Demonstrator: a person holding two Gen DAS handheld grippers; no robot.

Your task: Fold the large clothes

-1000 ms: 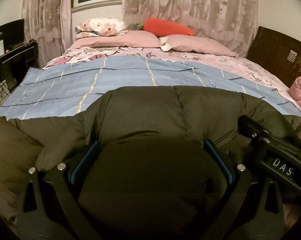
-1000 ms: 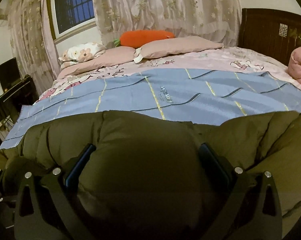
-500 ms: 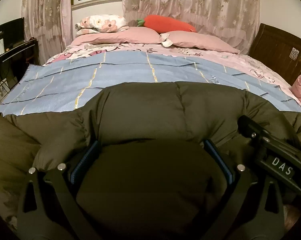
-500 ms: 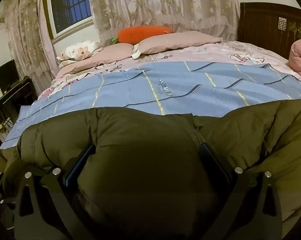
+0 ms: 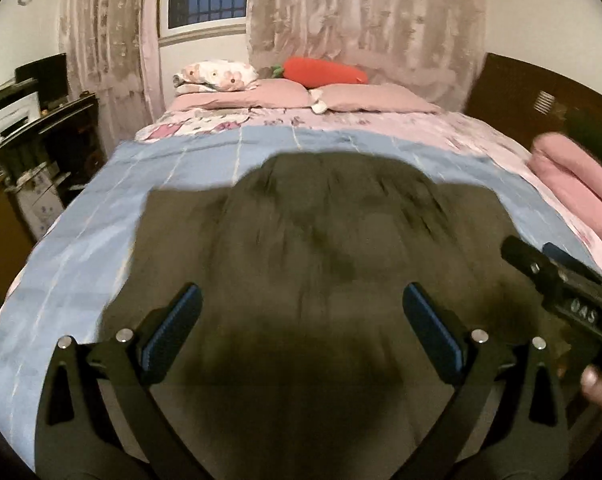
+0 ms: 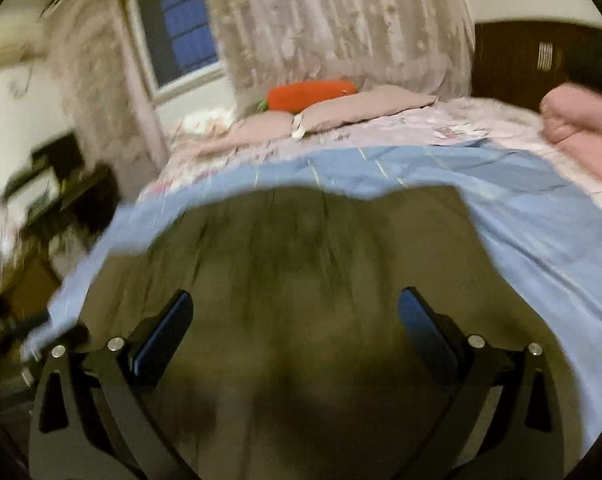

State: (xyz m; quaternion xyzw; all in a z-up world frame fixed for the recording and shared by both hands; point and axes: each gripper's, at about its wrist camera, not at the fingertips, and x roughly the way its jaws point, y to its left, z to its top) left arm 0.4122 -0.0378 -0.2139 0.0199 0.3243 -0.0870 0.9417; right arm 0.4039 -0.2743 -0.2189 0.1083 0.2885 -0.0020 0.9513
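Note:
A dark olive puffer jacket [image 5: 321, 232] lies spread on a blue sheet [image 5: 81, 248] on the bed; the view is motion-blurred. My left gripper [image 5: 301, 320] hangs above the jacket's near part, open wide, with nothing pinched between its blue pads [image 5: 173, 320]. In the right wrist view the same jacket [image 6: 301, 248] fills the lower middle, and my right gripper [image 6: 295, 320] is also open above it. The right gripper's body [image 5: 561, 292] shows at the right edge of the left wrist view, with a fingertip of a hand [image 5: 597, 384] below it.
Pink pillows [image 5: 373, 100] and an orange carrot plush [image 5: 321, 74] lie at the bed's head under lace curtains. A folded pink quilt [image 5: 573, 184] sits on the bed's right side. Dark wooden furniture [image 5: 513, 84] stands at the right, and a dark desk [image 5: 41, 140] at the left.
Both grippers have risen away from the jacket. The padded bulk that bulged between the fingers now lies lower and flatter on the blue sheet. More of the room shows.

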